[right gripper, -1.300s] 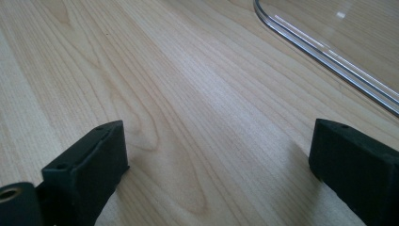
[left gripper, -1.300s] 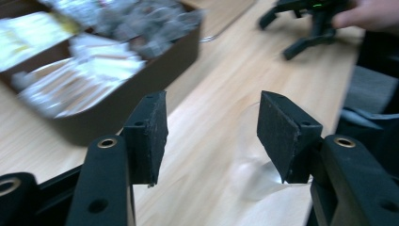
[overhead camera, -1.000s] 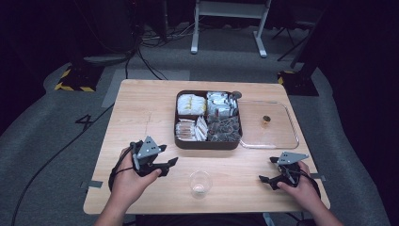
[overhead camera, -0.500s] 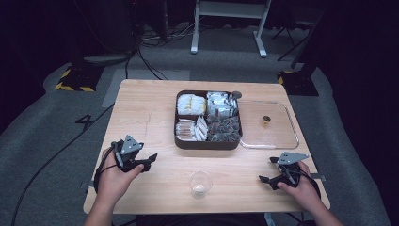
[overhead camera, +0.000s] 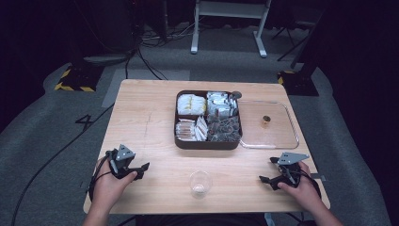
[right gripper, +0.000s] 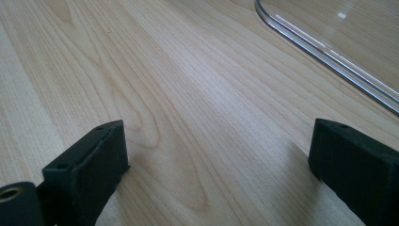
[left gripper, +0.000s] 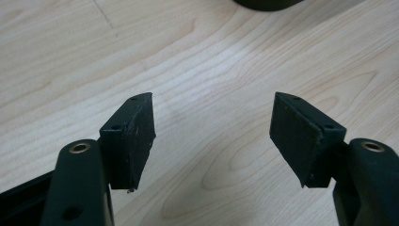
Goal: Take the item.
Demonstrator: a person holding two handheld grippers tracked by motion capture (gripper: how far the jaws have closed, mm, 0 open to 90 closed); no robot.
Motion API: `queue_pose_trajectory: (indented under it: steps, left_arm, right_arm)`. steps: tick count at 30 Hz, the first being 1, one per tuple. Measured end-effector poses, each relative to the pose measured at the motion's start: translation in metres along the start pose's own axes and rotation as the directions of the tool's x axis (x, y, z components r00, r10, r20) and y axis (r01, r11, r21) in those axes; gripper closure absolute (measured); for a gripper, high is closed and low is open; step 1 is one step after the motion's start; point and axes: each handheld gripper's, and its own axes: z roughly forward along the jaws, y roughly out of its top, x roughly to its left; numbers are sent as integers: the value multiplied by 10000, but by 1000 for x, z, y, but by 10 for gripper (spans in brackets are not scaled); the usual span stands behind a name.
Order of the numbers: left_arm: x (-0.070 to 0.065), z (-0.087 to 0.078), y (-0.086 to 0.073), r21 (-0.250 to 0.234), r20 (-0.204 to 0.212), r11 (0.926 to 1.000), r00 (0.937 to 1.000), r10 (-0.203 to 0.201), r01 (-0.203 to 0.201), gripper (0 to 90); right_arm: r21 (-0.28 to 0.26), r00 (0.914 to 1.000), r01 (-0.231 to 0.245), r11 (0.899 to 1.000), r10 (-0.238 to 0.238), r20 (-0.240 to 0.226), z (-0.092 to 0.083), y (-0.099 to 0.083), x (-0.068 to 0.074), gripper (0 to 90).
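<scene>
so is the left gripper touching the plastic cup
Apart. In the high view a stretch of bare table separates the left gripper from the plastic cup, and the left gripper view shows bare wood between its open jaws.

High view above the near edge, looking forward and down on the whole table (overhead camera: 155,117), gripper views close over its wood (left gripper: 202,70), the right one catching the lid (right gripper: 329,42).

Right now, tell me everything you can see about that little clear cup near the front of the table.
The clear cup looks like thin transparent plastic, small and round, standing upright with its mouth open. Something pale lies at its bottom; what it is cannot be told. It stands alone on the wooden table near the front edge, in front of the dark compartment tray, touching nothing else.
</scene>
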Motion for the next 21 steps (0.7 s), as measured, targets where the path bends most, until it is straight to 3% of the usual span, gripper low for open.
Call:
queue_pose_trajectory:
  steps: [10,17,19,21]
  left_arm:
    - [4,4,-16,519,-112,9981,9994,-331,337,291]
    - [5,10,-23,1035,-442,9946,9990,79,-33,262]
    - [5,11,-24,1181,-462,9930,9989,115,-60,249]
    - [6,13,-26,1040,-430,9945,9990,-100,145,215]
  right_arm:
    - [1,10000,9,10000,-9,1,0,0,0,52]
    - [1,10000,9,10000,-9,11,0,0,0,52]
    - [-8,10000,25,10000,-25,31,0,0,0,52]
    - [-6,10000,22,10000,-22,41,0,0,0,52]
